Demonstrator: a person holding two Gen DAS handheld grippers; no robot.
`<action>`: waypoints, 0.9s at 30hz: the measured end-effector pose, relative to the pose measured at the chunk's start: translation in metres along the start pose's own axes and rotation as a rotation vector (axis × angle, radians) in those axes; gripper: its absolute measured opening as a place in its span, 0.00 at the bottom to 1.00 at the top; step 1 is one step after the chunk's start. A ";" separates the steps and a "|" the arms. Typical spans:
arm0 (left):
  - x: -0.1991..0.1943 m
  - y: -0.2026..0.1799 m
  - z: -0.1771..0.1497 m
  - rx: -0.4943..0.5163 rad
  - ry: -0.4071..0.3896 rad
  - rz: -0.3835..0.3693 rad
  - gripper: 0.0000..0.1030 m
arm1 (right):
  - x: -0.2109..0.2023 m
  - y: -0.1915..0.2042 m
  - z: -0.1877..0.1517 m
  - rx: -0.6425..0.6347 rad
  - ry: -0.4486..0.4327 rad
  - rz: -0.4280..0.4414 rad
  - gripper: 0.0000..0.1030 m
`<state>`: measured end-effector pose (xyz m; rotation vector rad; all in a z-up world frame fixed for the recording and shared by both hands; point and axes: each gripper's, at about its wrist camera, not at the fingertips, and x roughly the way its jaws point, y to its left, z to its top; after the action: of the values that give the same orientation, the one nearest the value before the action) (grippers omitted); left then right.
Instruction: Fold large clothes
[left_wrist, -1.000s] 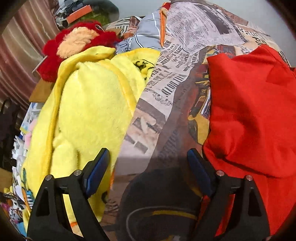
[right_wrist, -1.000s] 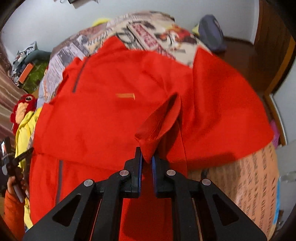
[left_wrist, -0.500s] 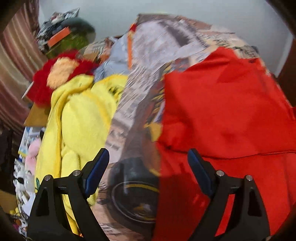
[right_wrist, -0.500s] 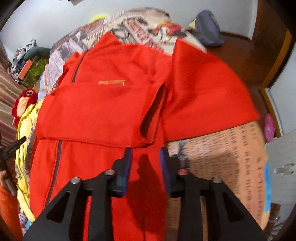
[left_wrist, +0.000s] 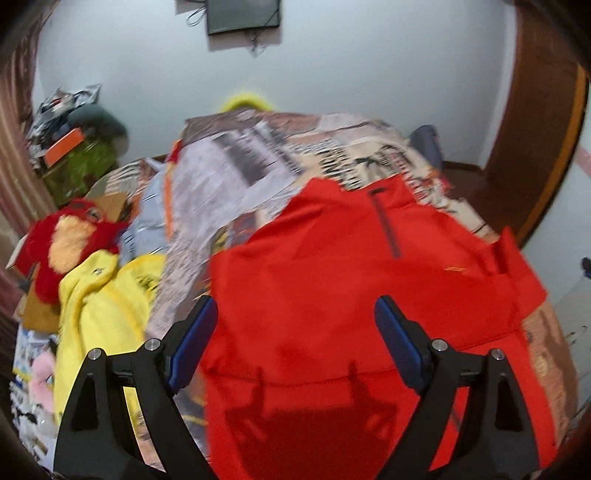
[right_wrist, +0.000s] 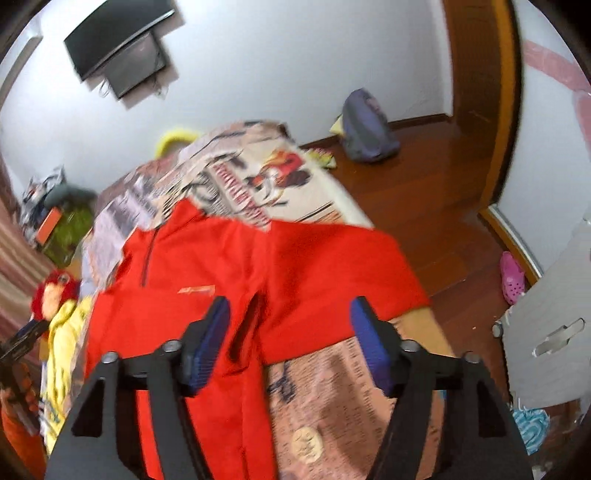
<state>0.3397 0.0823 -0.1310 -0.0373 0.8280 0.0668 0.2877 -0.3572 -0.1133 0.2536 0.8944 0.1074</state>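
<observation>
The red jacket (right_wrist: 207, 306) lies spread on the bed (right_wrist: 332, 398), one sleeve folded across its chest. Above it, the left hand-held gripper (left_wrist: 293, 341) and right hand-held gripper (right_wrist: 290, 347) hang wide and empty, likely positioned for another fold.

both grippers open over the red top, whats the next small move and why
Probably bring the right gripper down onto the unfolded right sleeve of the red top: that sleeve lies spread flat, and both it and the left gripper are open, holding nothing.
</observation>
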 end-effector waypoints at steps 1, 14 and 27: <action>0.002 -0.008 0.003 0.006 -0.006 -0.016 0.84 | 0.008 -0.005 0.000 0.011 0.011 -0.014 0.68; 0.054 -0.058 -0.008 0.066 0.083 -0.089 0.84 | 0.129 -0.093 -0.015 0.339 0.258 0.024 0.68; 0.077 -0.044 -0.022 -0.009 0.143 -0.081 0.84 | 0.151 -0.097 0.012 0.419 0.169 -0.061 0.31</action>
<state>0.3789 0.0407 -0.2025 -0.0847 0.9679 -0.0089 0.3895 -0.4234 -0.2461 0.6136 1.0884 -0.1193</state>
